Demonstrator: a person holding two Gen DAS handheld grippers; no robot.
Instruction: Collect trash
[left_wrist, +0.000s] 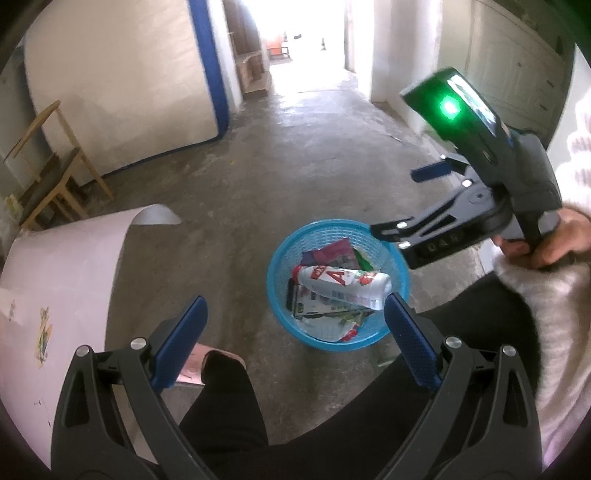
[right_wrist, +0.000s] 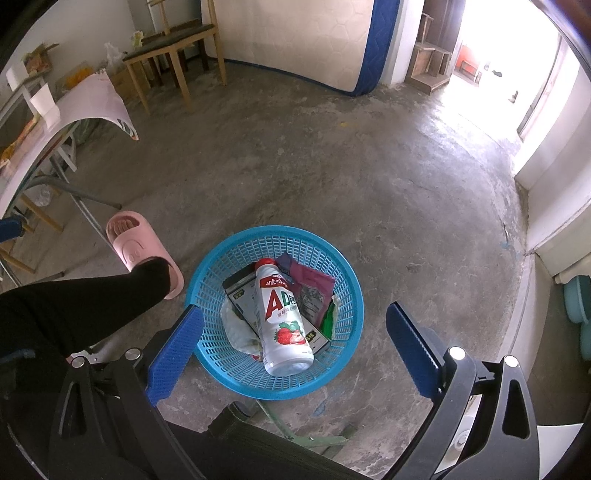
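A blue plastic basket (left_wrist: 399, 291) (right_wrist: 343, 295) stands on the concrete floor. Inside lie a white strawberry drink bottle (left_wrist: 343, 284) (right_wrist: 282, 325), a purple wrapper (left_wrist: 334, 253) (right_wrist: 312, 286), a dark carton (right_wrist: 238, 291), a green scrap (right_wrist: 328, 319) and crumpled white paper (right_wrist: 236, 328). My left gripper (left_wrist: 295, 334) hangs open above the basket's near side, nothing between its blue pads. My right gripper (right_wrist: 295, 345) is open too, high over the basket and empty. In the left wrist view the right gripper (left_wrist: 400, 201) shows side-on at the right, held by a hand.
A person's black trouser legs (left_wrist: 280, 413) and a pink slipper (right_wrist: 136, 247) are close to the basket. A table with a pale cloth (left_wrist: 55, 295) (right_wrist: 74, 107) stands at the left. A wooden chair (right_wrist: 173, 44) and a mattress (right_wrist: 295, 40) line the far wall. A bright doorway (right_wrist: 517, 62) lies beyond.
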